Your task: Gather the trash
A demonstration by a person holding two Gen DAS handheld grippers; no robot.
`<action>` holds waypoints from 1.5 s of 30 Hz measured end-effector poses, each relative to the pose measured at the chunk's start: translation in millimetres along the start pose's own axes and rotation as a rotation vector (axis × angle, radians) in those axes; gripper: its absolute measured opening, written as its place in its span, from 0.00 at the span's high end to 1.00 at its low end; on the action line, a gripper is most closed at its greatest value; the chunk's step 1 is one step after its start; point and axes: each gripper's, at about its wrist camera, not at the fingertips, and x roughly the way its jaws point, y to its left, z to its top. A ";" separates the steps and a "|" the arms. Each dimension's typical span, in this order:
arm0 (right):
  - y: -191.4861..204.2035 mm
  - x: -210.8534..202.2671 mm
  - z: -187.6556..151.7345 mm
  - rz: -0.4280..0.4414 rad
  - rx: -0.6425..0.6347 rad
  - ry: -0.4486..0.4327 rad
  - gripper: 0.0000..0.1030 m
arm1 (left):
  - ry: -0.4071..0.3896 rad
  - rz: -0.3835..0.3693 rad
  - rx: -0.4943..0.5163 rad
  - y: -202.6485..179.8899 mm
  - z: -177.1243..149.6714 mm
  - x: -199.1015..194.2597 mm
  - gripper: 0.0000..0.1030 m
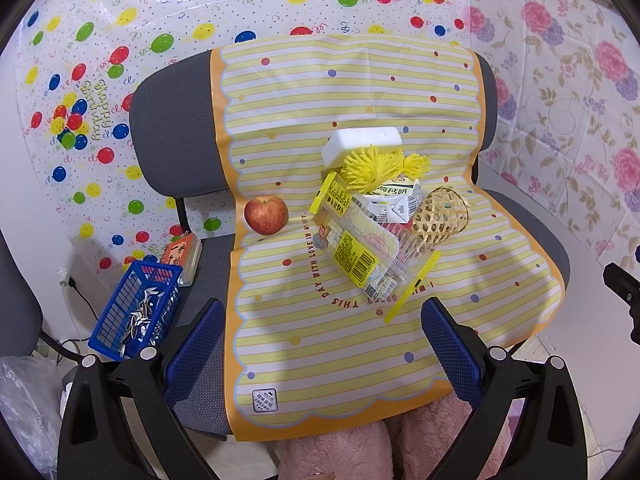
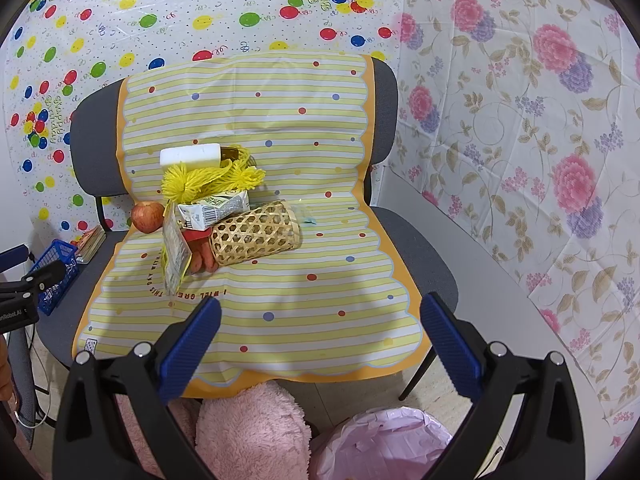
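A pile lies on a yellow striped sheet (image 1: 340, 80) over a grey chair: a clear and yellow snack wrapper (image 1: 356, 248), a crushed milk carton (image 1: 394, 200), a white foam block (image 1: 362, 142), yellow pompoms (image 1: 376, 168), a woven bamboo basket (image 1: 440, 216) on its side and a red apple (image 1: 266, 215). The right wrist view shows the wrapper (image 2: 175, 246), carton (image 2: 214, 210), basket (image 2: 256, 234) and apple (image 2: 147, 216). My left gripper (image 1: 322, 340) is open, near the sheet's front edge, short of the pile. My right gripper (image 2: 320, 340) is open, also short of it.
A blue plastic crate (image 1: 136, 312) with small white bits sits on the chair's left side, next to a small book (image 1: 182, 256). A bin lined with a pink bag (image 2: 384, 444) stands on the floor at the front right. Pink fluffy legs (image 2: 248, 432) are below the grippers.
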 end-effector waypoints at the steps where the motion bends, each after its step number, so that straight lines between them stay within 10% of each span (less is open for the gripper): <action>1: -0.4 0.1 0.4 0.000 0.001 0.001 0.06 | 0.000 -0.001 0.000 0.2 0.0 0.0 0.06; 45: 3.4 18.9 -15.9 0.013 -0.001 0.034 0.06 | 0.043 0.002 -0.006 -2.9 -12.0 22.6 0.07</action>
